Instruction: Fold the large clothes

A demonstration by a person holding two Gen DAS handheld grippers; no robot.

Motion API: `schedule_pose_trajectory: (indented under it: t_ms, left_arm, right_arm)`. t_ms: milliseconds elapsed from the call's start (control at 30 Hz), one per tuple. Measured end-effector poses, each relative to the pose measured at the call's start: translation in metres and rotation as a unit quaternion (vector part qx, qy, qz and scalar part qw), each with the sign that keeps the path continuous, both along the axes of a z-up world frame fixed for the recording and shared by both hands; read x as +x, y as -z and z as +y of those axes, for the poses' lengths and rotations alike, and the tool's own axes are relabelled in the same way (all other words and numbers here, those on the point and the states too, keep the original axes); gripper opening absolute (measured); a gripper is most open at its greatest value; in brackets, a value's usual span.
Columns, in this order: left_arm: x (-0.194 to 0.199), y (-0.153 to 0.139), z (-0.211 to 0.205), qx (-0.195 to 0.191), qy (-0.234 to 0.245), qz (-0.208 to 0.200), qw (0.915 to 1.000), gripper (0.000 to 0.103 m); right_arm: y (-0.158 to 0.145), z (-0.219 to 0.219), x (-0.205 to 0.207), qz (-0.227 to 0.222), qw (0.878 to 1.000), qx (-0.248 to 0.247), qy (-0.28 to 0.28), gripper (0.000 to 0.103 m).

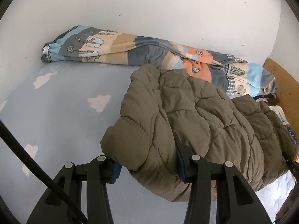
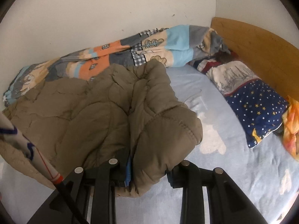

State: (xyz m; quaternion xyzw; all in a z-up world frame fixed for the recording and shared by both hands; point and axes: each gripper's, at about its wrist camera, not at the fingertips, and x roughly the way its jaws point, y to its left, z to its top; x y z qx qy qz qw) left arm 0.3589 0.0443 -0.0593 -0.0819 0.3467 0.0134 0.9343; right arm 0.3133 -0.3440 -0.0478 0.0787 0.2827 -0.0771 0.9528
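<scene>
An olive-brown quilted puffer jacket [image 1: 196,115] lies bunched on the light blue cloud-print bed sheet [image 1: 65,115]. My left gripper [image 1: 147,169] is shut on the jacket's near left padded edge, with fabric bulging between the fingers. In the right wrist view the same jacket [image 2: 97,112] fills the left and middle. My right gripper [image 2: 149,175] is shut on its near right padded edge, and the fabric folds over the fingers. The jacket's underside is hidden.
A rolled patterned duvet [image 1: 130,48] lies along the white wall behind the jacket; it also shows in the right wrist view [image 2: 130,54]. A star-print pillow [image 2: 256,112] and an orange cloth [image 2: 291,130] lie by the wooden headboard [image 2: 261,43].
</scene>
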Motion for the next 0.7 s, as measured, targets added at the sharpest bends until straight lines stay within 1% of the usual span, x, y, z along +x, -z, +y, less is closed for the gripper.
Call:
schedule_pose_trajectory:
  t_ms: [133, 267, 333, 433, 500, 533, 567, 600, 633, 667, 700]
  left_arm:
    - [-0.041, -0.005, 0.006, -0.011, 0.002, 0.002, 0.9999, 0.046]
    - [-0.088, -0.008, 0.011, -0.020, 0.002, 0.005, 0.9998, 0.046]
    - [-0.109, 0.000, 0.013, -0.017, 0.004, 0.010, 0.9998, 0.046]
    - [-0.128, 0.023, 0.019, -0.027, -0.010, 0.042, 0.9987, 0.048]
    - [-0.132, 0.042, 0.031, -0.061, -0.030, 0.077, 0.9947, 0.053]
    - [-0.133, 0.053, 0.039, -0.085, -0.042, 0.100, 0.9905, 0.054]
    - [-0.133, 0.063, 0.050, -0.119, -0.054, 0.126, 0.9834, 0.056]
    - [-0.136, 0.070, 0.058, -0.147, -0.061, 0.140, 0.9774, 0.057]
    - [-0.140, 0.076, 0.071, -0.189, -0.069, 0.153, 0.9675, 0.058]
    - [-0.146, 0.082, 0.085, -0.240, -0.076, 0.162, 0.9541, 0.059]
    - [-0.150, 0.085, 0.095, -0.273, -0.078, 0.167, 0.9442, 0.059]
  right_arm:
    - [-0.006, -0.002, -0.034, -0.004, 1.000, 0.014, -0.013, 0.031]
    - [-0.005, -0.001, -0.078, -0.004, 0.999, 0.033, -0.018, 0.031]
    - [-0.002, 0.006, -0.093, -0.002, 0.999, 0.037, -0.018, 0.031]
    - [0.012, 0.004, -0.112, 0.011, 0.998, 0.058, -0.013, 0.032]
    - [0.027, -0.002, -0.117, 0.034, 0.996, 0.082, -0.011, 0.033]
    - [0.039, -0.006, -0.117, 0.051, 0.994, 0.100, -0.009, 0.035]
    - [0.050, -0.011, -0.116, 0.070, 0.990, 0.120, -0.008, 0.036]
    - [0.060, -0.017, -0.115, 0.086, 0.986, 0.143, -0.006, 0.041]
    - [0.069, -0.026, -0.114, 0.101, 0.980, 0.173, -0.003, 0.044]
    - [0.079, -0.038, -0.115, 0.116, 0.969, 0.219, 0.007, 0.051]
    - [0.088, -0.053, -0.122, 0.120, 0.953, 0.277, 0.019, 0.056]
